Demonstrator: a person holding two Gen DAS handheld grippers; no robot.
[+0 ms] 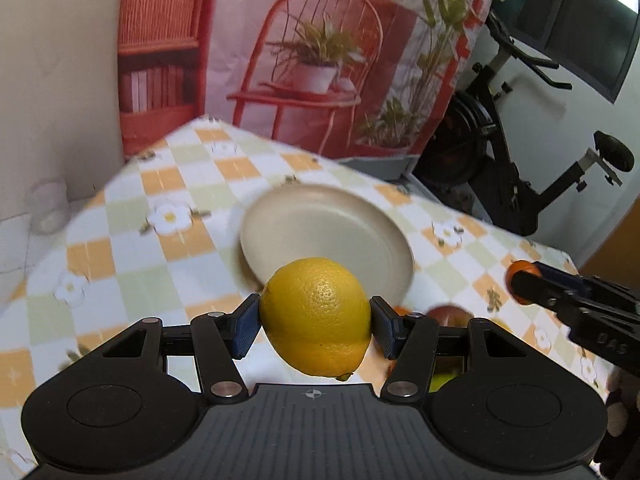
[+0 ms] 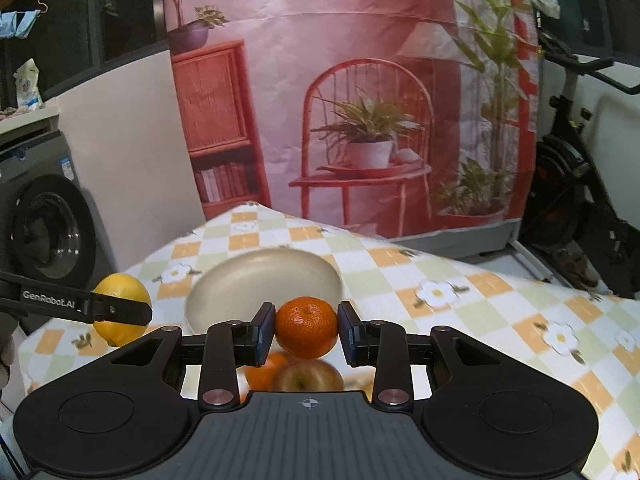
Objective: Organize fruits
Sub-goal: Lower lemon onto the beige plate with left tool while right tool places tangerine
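Note:
My left gripper [image 1: 316, 326] is shut on a yellow lemon [image 1: 316, 316] and holds it above the checkered tablecloth, just short of an empty beige plate [image 1: 320, 224]. My right gripper [image 2: 307, 330] is shut on a small orange mandarin [image 2: 307, 326], also in the air in front of the plate [image 2: 260, 280]. From the right wrist, the left gripper with the lemon [image 2: 120, 292] shows at the left. From the left wrist, the right gripper with the mandarin [image 1: 520, 270] shows at the right. A red apple [image 2: 308, 376] and another orange [image 2: 260, 372] lie on the table below the right gripper.
The table [image 2: 480, 300] has a checkered floral cloth. A clear glass [image 1: 48, 208] stands off its left side. A printed backdrop [image 2: 340, 100] hangs behind, an exercise bike [image 1: 520, 152] stands at the right and a washing machine [image 2: 44, 224] at the left.

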